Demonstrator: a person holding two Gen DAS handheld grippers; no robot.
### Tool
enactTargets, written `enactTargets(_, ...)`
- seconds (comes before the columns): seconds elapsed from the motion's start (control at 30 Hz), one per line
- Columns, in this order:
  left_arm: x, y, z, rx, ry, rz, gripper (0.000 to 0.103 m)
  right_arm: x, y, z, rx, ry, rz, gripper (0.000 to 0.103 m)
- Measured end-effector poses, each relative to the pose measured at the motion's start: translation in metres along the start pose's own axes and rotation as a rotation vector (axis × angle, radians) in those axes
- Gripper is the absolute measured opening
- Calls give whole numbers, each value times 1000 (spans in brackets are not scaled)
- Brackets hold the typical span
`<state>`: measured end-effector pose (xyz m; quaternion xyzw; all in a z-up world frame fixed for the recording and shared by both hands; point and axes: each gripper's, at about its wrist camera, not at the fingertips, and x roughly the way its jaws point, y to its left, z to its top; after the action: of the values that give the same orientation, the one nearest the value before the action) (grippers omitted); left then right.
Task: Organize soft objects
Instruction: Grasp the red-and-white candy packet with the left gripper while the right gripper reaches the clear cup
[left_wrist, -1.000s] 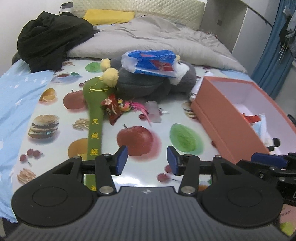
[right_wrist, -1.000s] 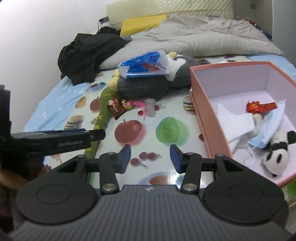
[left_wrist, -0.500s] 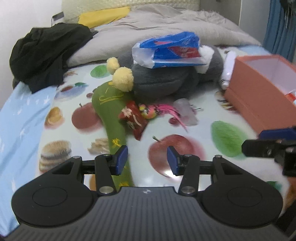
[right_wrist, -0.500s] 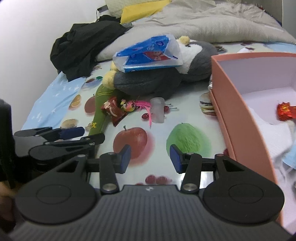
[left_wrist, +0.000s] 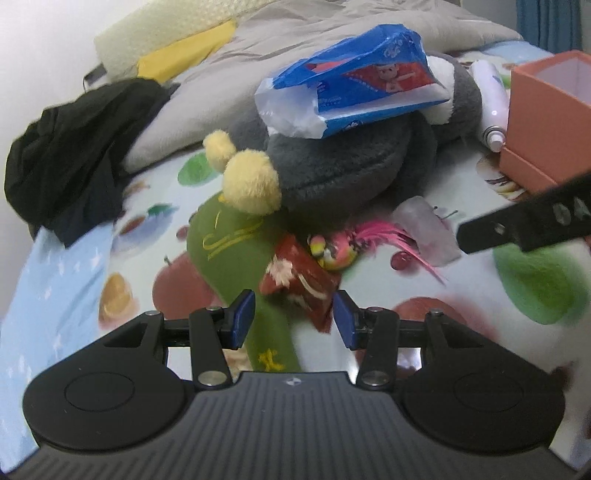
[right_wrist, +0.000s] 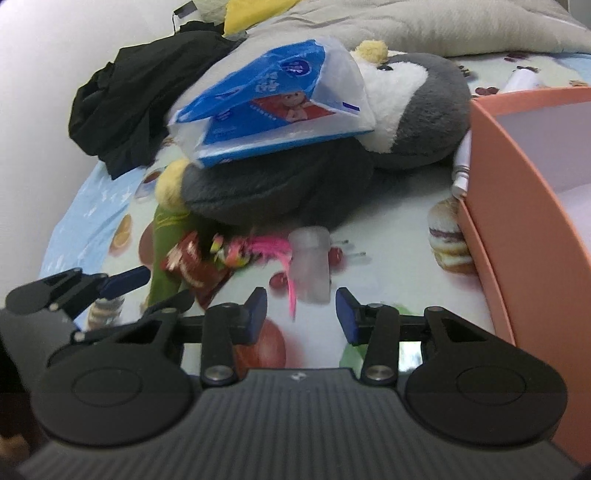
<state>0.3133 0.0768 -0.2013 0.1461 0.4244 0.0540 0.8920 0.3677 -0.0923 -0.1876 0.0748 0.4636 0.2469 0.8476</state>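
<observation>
Through the left wrist camera I saw my left tongs (left_wrist: 293, 319) standing apart with nothing pressed between them; low in the frame, just beyond their blue pads, lay the small red patterned fabric pouch (left_wrist: 297, 282) on the long green plush cushion with yellow stitching (left_wrist: 236, 258). The multicoloured toy with pink feathers (left_wrist: 354, 247) lay right of the pouch, and the big grey plush penguin with yellow feet (left_wrist: 347, 166) filled the centre, a blue-and-white plastic tissue pack (left_wrist: 354, 85) resting on it. My right tongs' black finger (left_wrist: 524, 225) crossed the right edge.

The right wrist camera gave me what that view lacked: the penguin's white face and yellow tuft, and the open inside of the salmon-pink cardboard box (right_wrist: 517, 206) along the right side, where the left view caught only a corner. There my right tongs (right_wrist: 301, 314) were closing, gripping nothing; the frosted translucent plastic cup (right_wrist: 310, 262) lay just beyond them on the fruit-printed bed sheet (right_wrist: 391, 258). The left tongs showed at lower left. Only the left view held the yellow pillow (left_wrist: 184, 55) at upper left.
</observation>
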Motion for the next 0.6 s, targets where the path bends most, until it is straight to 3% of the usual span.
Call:
enactTargets(0.23,16,-5,9,68,-16,23,53,35,1,20,23,16,-43,44)
enactTargets(0.5,24,-6,6,95,-10,-1,53,61,-2,20,68,82,-55,28)
enactTargets(0.6,24,-7,5,98,-15,7,44,59,-1,20,56,83,-55,23)
